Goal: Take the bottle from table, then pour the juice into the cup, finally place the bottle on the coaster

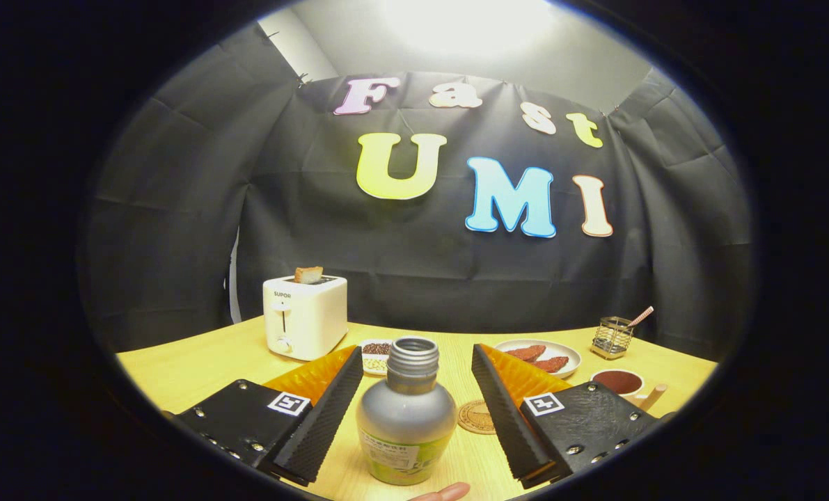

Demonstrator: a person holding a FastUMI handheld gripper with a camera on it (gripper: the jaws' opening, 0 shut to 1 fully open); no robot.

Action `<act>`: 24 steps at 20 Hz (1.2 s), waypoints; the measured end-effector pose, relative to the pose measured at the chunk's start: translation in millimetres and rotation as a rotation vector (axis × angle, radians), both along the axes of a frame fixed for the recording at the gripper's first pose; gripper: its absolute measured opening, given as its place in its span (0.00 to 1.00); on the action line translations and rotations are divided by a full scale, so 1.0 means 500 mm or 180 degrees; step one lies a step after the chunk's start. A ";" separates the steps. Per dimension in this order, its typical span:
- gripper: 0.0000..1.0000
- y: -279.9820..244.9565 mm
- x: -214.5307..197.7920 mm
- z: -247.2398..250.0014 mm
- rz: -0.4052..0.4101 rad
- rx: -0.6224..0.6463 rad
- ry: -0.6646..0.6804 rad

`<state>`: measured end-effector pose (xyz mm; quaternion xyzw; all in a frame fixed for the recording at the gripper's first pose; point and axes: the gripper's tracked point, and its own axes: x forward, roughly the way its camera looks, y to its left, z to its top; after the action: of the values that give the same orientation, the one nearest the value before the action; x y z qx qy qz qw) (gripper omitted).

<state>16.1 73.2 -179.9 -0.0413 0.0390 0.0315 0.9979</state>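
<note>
The jaws of the gripper (414, 410) stand spread wide, gripping nothing, one on each side of the bottle (406, 417) with clear air between each inner face and the bottle's body. That stance reads as a lineup for the first step of the task: the bottle is centred in the gap so that a squeeze would meet it evenly on both sides.

The bottle stands upright on the bench (191, 372), uncapped, its threaded neck open at the top (so any tilt during the lift could spill). Its body is rounded and greyish, with a green and white label low down. A fingertip (445, 492) shows just in front of the bottle's base.

Just beyond the bottle, beside the right-hand jaw, lies the round coaster (475, 417), flat and bare, presumably kept near as the final resting spot. Further right stands the cup (617, 383), holding something dark; I cannot tell what.

Farther back are a toaster (305, 316) with bread poking out, a small dish (376, 353) of grains, a plate (538, 356) with reddish pieces and a wire holder (611, 337).
</note>
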 end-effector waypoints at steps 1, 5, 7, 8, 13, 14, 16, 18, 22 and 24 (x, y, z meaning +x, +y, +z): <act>0.96 0.003 0.000 -0.006 0.0028 0.0038 -0.0006; 0.96 0.007 0.007 -0.035 0.0094 0.0070 0.0022; 0.96 0.006 0.010 -0.049 0.0111 0.0088 0.0059; 0.96 0.007 0.014 -0.054 0.0123 0.0104 0.0073; 0.89 0.011 0.010 -0.075 0.0171 0.0260 0.0058; 0.83 0.005 0.012 -0.073 0.0146 0.0257 0.0039; 0.81 -0.003 0.013 -0.078 0.0113 0.0256 0.0055; 0.80 -0.010 0.014 -0.068 0.0107 0.0291 0.0067; 0.80 -0.024 0.019 -0.029 0.0105 0.0399 0.0028; 0.80 -0.034 0.024 -0.010 0.0094 0.0485 0.0037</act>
<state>28.2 56.0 -185.0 0.0344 0.0417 0.0493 0.9973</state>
